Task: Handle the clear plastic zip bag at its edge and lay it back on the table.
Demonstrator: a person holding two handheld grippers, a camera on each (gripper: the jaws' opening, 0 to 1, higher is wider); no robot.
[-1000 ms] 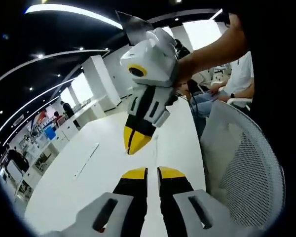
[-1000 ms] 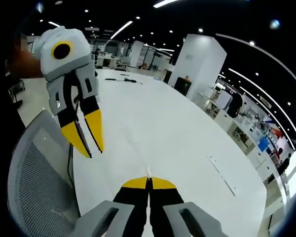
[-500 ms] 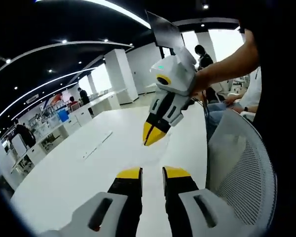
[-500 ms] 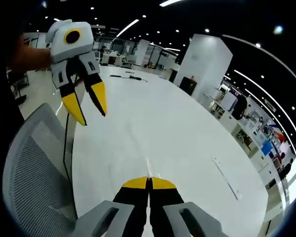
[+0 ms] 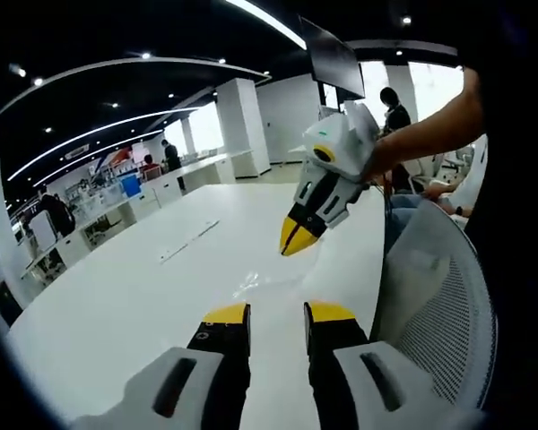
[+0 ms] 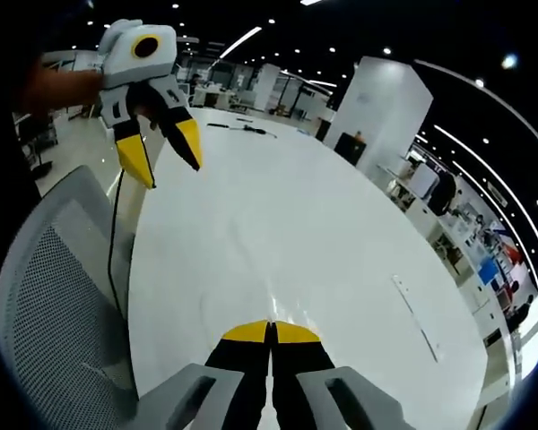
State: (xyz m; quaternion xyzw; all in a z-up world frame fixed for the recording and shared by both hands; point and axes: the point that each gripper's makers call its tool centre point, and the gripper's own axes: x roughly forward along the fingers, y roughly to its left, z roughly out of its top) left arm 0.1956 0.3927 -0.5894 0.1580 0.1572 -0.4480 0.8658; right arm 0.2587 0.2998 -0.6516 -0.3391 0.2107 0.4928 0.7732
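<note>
Zip bag, clear plastic, is seen in the left gripper view as a faint glossy sheet on the white table, just beyond the yellow tips of the left gripper. Whether the bag lies fully flat cannot be told; its edges are hard to make out. Left gripper's jaws are spread, with a gap between them and nothing in it. In the right gripper view the same gripper is held above the table's near-left edge, jaws parted.

Right gripper is held above the bag's far side in the left gripper view, tips pointed down and pressed together. Whether a bag edge is pinched cannot be told. In its own view the right gripper has its jaws closed tight.

A mesh chair back is seen to the right of the table. A long narrow strip lies farther out on the tabletop.
</note>
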